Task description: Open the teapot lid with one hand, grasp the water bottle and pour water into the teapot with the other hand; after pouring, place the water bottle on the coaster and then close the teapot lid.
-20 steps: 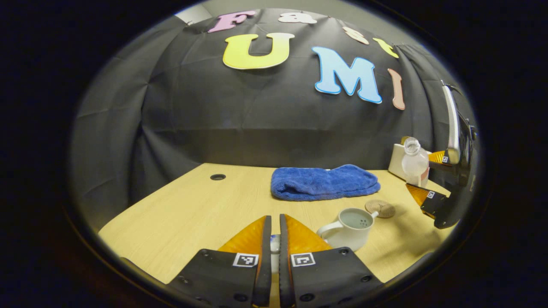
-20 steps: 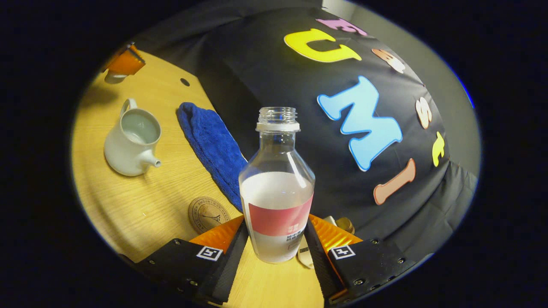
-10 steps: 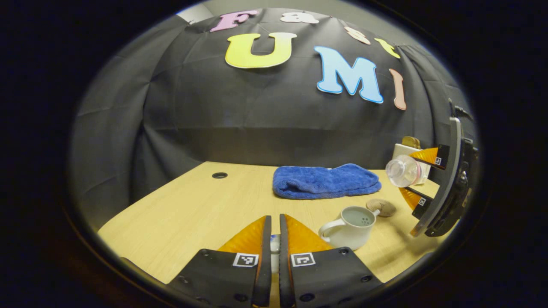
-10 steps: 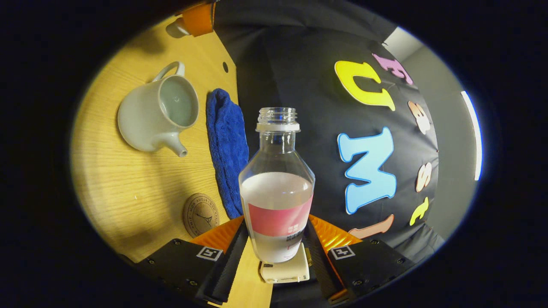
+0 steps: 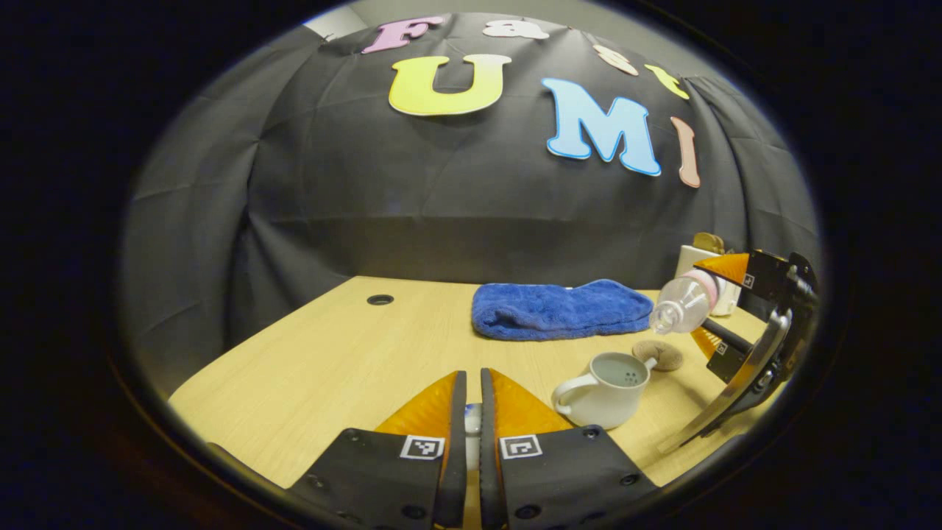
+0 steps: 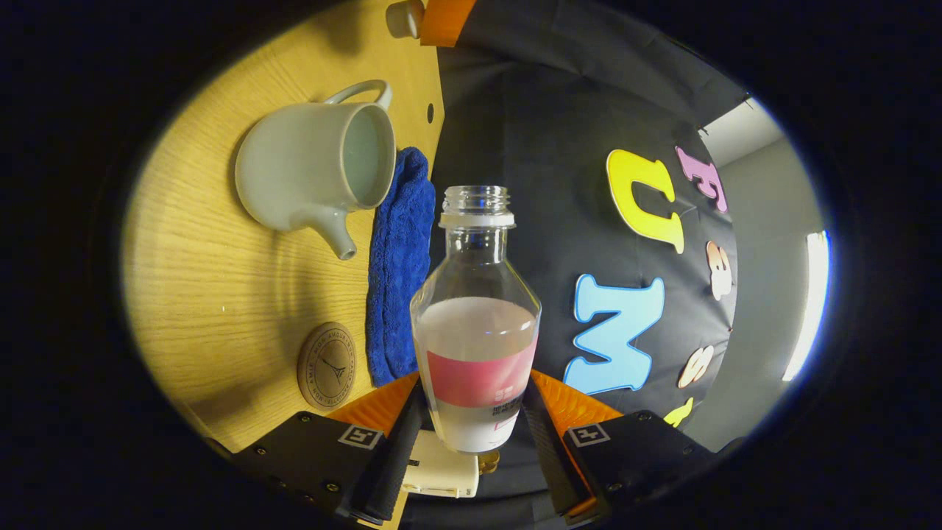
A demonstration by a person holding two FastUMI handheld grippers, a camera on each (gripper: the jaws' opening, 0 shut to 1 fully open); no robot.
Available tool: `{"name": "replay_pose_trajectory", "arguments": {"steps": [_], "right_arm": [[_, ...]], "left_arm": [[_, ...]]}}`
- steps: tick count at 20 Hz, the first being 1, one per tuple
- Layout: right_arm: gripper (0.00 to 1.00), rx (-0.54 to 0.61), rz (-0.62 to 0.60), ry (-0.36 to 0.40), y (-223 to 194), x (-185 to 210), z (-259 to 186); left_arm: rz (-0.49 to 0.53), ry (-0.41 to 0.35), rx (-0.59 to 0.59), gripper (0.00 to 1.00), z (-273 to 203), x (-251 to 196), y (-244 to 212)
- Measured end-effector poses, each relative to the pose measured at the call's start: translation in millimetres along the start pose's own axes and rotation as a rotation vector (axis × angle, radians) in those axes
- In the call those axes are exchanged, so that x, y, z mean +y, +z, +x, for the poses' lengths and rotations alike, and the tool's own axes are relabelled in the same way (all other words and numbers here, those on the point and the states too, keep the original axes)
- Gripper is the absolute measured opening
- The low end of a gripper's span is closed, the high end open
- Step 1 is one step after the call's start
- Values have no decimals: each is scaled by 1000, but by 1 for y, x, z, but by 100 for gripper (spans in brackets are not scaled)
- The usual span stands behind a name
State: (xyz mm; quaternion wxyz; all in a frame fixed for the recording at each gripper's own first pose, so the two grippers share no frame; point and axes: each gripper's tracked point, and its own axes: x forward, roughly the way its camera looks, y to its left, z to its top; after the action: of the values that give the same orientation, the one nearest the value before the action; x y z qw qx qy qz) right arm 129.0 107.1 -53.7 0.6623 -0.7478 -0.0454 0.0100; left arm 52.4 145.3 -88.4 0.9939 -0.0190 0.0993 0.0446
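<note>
The white teapot (image 5: 603, 386) stands open on the wooden table (image 5: 346, 368), spout toward the round coaster (image 5: 657, 355). My left gripper (image 5: 472, 379) hangs low over the table's near side, left of the teapot, shut on the small white lid (image 5: 472, 423) that peeks between its fingers. My right gripper (image 6: 475, 397) is shut on the clear water bottle (image 6: 476, 324), uncapped, partly full, with a red label. From the left gripper view the bottle (image 5: 681, 300) tilts mouth-down to the left, above and right of the teapot, held by the right gripper (image 5: 710, 303). No water is leaving the mouth.
A folded blue towel (image 5: 563, 308) lies behind the teapot near the black wall. A white box (image 5: 699, 261) sits at the back right corner. The table has a small round hole (image 5: 380, 299) at the back left. The coaster (image 6: 327, 365) lies beside the towel (image 6: 399, 272).
My right gripper has rolled over and swung in toward the teapot, tipping the bottle from upright to mouth-down. The left gripper with the lid has stayed put.
</note>
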Motion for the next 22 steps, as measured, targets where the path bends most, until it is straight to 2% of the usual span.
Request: {"name": "replay_pose_trajectory", "arguments": {"steps": [11, 22], "right_arm": [[76, -61, -159, -77, 4, -19, 4], [76, -76, -194, -103, 7, -25, 3]], "left_arm": [[7, -4, 12, 14, 0, -3, -3], [11, -11, 25, 14, 5, -8, -7]]}}
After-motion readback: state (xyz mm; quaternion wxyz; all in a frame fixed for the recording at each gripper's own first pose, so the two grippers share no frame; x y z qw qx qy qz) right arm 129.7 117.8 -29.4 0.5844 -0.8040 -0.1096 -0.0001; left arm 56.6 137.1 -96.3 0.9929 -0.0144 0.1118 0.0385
